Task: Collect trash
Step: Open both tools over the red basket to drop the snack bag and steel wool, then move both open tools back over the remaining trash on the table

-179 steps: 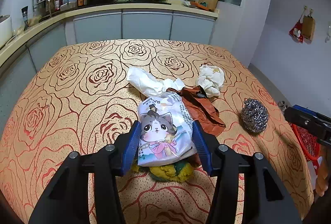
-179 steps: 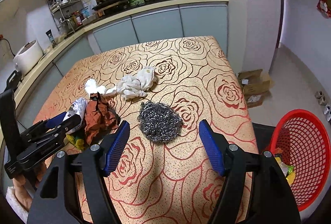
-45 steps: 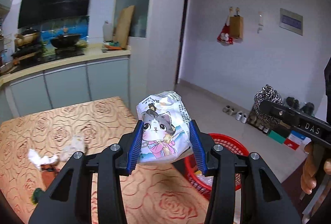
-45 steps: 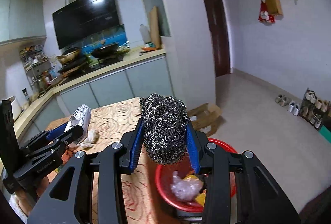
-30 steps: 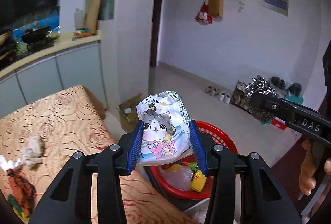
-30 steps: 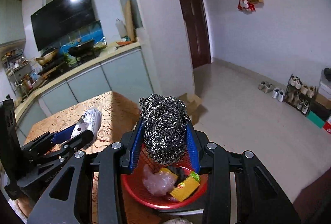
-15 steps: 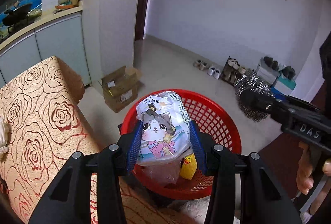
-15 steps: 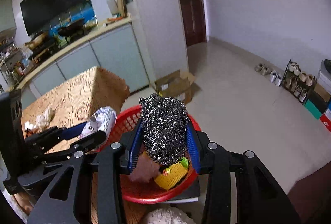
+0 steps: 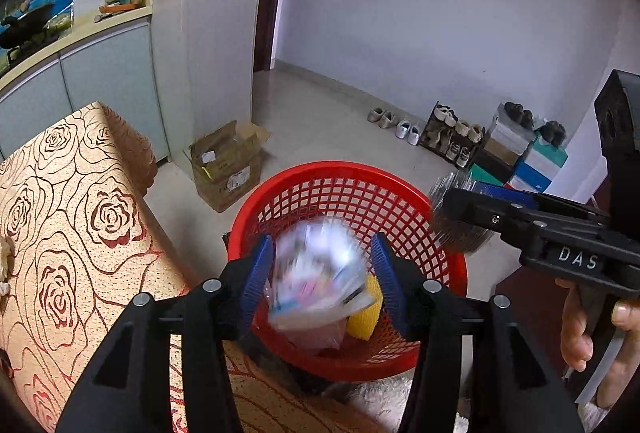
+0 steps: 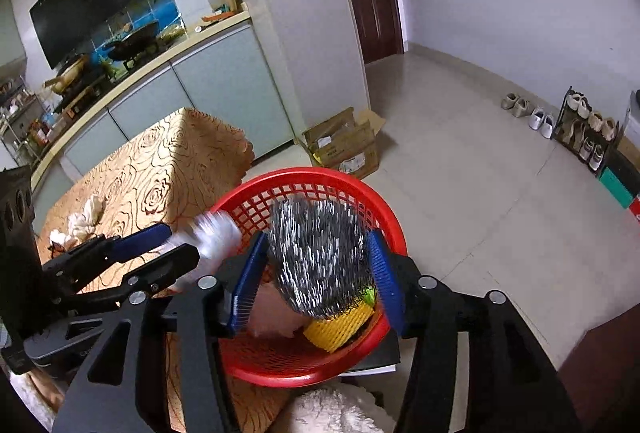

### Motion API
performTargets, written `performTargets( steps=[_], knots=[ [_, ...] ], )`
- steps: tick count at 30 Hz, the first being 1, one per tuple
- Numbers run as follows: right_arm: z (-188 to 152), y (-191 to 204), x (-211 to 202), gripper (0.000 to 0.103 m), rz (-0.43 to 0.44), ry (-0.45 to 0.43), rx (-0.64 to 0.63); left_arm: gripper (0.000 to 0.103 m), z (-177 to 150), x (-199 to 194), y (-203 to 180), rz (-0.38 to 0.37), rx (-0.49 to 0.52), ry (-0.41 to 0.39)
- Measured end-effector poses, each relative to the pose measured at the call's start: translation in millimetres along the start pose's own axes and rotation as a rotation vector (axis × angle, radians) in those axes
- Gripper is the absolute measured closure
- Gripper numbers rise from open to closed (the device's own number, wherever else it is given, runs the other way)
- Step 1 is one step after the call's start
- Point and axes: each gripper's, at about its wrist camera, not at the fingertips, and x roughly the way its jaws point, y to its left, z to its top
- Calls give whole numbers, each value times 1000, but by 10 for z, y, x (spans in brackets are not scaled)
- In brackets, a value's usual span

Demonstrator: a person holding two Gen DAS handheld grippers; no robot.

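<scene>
both hand-held grippers, left (image 9: 322, 275) and right (image 10: 316, 273), hang spread over the red basket (image 9: 280, 193), so packet (image 9: 316, 281) and scourer (image 10: 320, 257) drop in.

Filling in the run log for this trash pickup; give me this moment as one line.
left tool: open, packet dropping | right tool: open, steel scrubber dropping | both over red basket

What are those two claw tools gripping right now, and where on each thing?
Nothing. Both have just opened: the left gripper has let go of the blurred snack bag, the right gripper of the steel scourer, both dropping into the red basket.
</scene>
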Motion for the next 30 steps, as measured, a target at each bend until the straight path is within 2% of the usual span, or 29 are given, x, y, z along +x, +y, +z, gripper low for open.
performTargets(
  steps=[4,19,30],
  knots=[
    [10,12,-44,51,9,-7,1,40,8,-64,3,2,-5,-13],
    [31,291,-364,51,-4,-87,-62,36,-22,-707,200,107,-45,-132],
    [-9,797,-491,51,49,-127,-143,33,-220,-1379,531,252,-144,-221]
  ],
)
